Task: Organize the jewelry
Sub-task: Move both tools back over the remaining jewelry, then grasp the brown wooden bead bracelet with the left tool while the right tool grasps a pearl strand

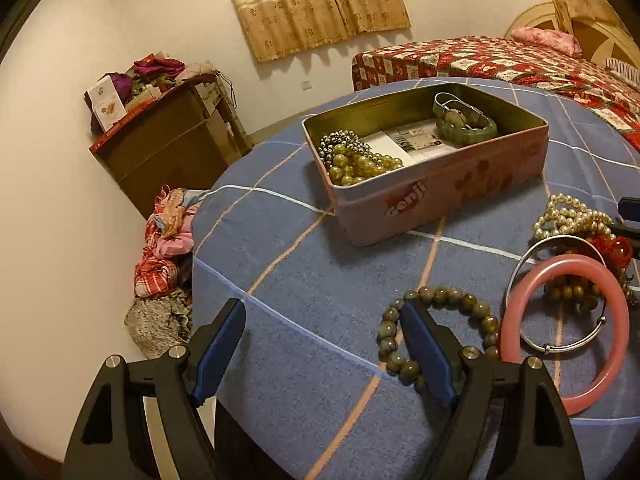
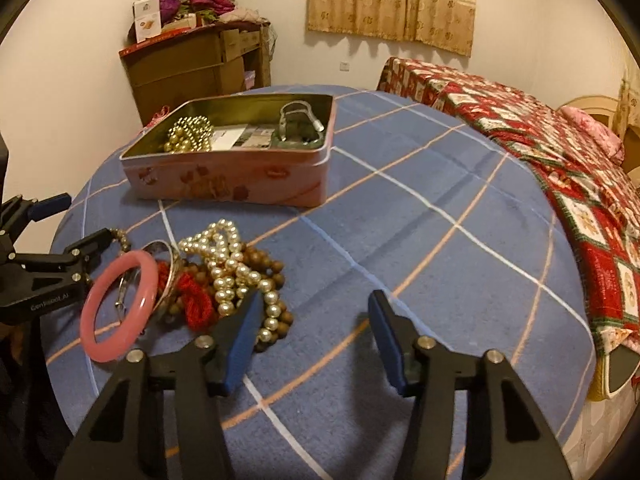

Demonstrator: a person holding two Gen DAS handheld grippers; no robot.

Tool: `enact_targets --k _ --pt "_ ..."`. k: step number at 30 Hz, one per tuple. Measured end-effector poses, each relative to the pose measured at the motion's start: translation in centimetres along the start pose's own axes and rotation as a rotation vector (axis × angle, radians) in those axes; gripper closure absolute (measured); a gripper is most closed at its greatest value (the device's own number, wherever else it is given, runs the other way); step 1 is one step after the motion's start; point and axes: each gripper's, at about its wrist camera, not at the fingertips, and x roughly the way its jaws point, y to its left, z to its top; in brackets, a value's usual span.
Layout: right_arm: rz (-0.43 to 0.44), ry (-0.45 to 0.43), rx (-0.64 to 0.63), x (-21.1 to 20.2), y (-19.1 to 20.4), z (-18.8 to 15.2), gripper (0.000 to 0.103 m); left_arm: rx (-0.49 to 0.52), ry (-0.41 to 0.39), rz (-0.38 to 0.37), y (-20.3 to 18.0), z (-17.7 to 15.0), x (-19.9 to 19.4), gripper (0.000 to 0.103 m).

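An open pink tin point(image 1: 440, 184) point(image 2: 224, 184) stands on the blue checked table and holds gold beads point(image 1: 356, 160), a paper card and a green bracelet with a watch point(image 1: 464, 120). My left gripper point(image 1: 320, 312) is open; its right finger sits inside a grey-brown bead bracelet point(image 1: 440, 296) lying on the cloth. A pink bangle point(image 1: 568, 332) point(image 2: 120, 304), a thin silver bangle point(image 1: 560, 248), white pearls point(image 1: 572, 216) point(image 2: 224, 256), brown wooden beads point(image 2: 272, 272) and red cord point(image 2: 196, 300) lie in a pile. My right gripper point(image 2: 312, 304) is open and empty, just right of the pile.
A bed with a red patterned quilt point(image 2: 560, 184) runs along the table's right side. A brown cabinet point(image 1: 168, 148) with clutter on top stands by the wall. Crumpled clothes point(image 1: 164, 256) lie on the floor at the table's left edge.
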Motion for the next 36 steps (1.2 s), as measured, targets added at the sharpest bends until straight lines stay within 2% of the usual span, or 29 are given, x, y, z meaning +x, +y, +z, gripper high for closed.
enact_targets --k 3,4,5,7,10,13,18,22,29,36 --pt "0.009 -0.005 -0.014 -0.1 0.3 -0.1 0.057 0.001 -0.007 -0.014 -0.1 -0.1 0.0 0.025" --pt "0.022 -0.005 -0.015 -0.1 0.4 -0.1 0.065 0.003 -0.007 -0.027 -0.2 -0.1 -0.1 0.032" --pt "0.044 -0.004 -0.018 -0.1 0.5 -0.2 0.074 0.006 -0.008 -0.038 -0.3 -0.1 -0.1 0.046" --pt "0.075 -0.004 -0.026 -0.2 0.7 -0.2 0.086 0.017 -0.004 -0.064 -0.6 0.0 -0.2 0.063" --pt "0.067 -0.012 -0.047 -0.3 1.3 -0.4 0.091 0.02 -0.007 -0.084 -0.6 -0.1 -0.2 0.072" --pt "0.063 -0.02 -0.041 -0.4 1.2 -0.4 0.094 -0.003 -0.008 -0.091 0.0 0.1 -0.2 0.095" --pt "0.023 -0.066 0.01 -1.3 0.2 -0.2 0.095 -0.046 -0.018 -0.105 0.9 0.3 -0.4 0.095" --pt "0.008 -0.099 0.03 -2.1 -0.4 0.4 0.095 -0.065 -0.058 -0.103 1.7 1.0 -1.7 0.095" --pt "-0.026 -0.145 0.026 -3.0 -0.6 1.2 0.095 -0.064 -0.12 -0.054 2.6 1.8 -3.6 0.095" --pt "-0.073 -0.175 0.011 -3.5 -0.8 1.6 0.095 -0.061 -0.148 -0.03 2.8 2.2 -4.4 0.095"
